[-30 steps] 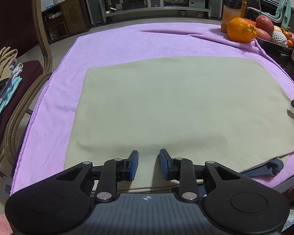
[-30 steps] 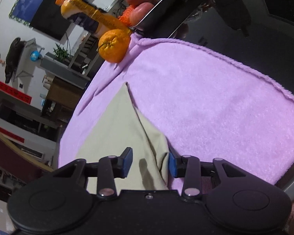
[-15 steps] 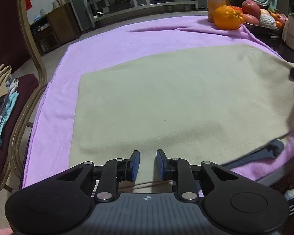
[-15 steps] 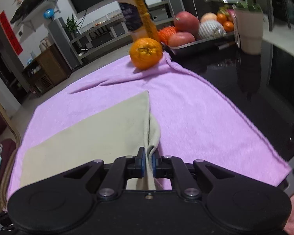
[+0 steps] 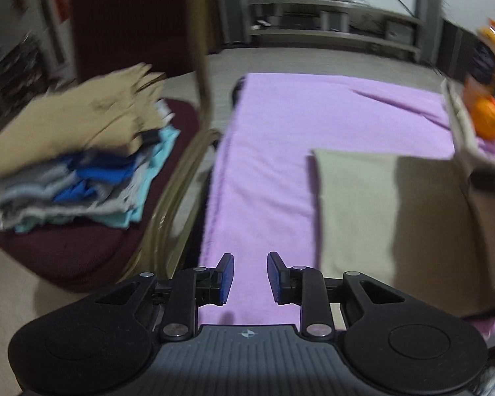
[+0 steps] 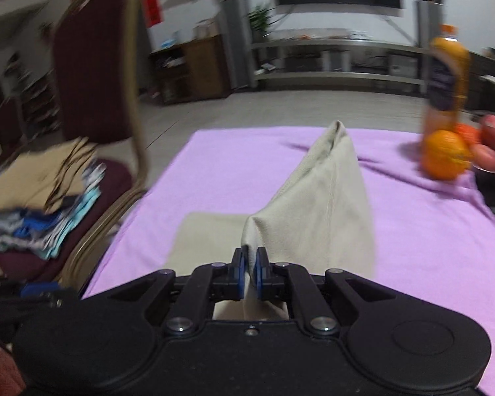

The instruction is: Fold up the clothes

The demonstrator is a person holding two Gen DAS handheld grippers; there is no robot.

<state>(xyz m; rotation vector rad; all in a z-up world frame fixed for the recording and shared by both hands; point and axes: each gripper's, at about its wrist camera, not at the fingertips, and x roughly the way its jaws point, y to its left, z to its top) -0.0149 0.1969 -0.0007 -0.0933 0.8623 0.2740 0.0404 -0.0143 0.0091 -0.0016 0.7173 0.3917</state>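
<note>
Beige garment (image 6: pixel 326 211) lies on the purple towel (image 6: pixel 429 231) that covers the bench, part of it flat and part raised in a tented fold.

To the left, a chair (image 5: pixel 82 241) beside the bench carries a stack of folded clothes (image 5: pixel 82 161). The left claw (image 5: pixel 249 277) hangs over bare towel just left of the garment's left edge, jaws apart and holding nothing.

Further right, the right claw (image 6: pixel 248 272) is closed on the cloth, with 1 edge pinched between its blue pads (image 6: pixel 260 272) and the lifted panel rising away from it.

Risks, as I judge them:
- With only 1 claw gripping, the far end of the lifted edge may sag or twist, so the fold lands skewed.
- The pinch looks shallow; a quick pull could slip the cloth out.
- Both views are blurred, so exact edge alignment cannot be confirmed.
- At the far right, an orange (image 6: pixel 445 158), a juice bottle (image 6: pixel 445 76) and a fruit tray (image 6: pixel 493 178) stand near the towel's corner; dragging the towel could upset them.
</note>
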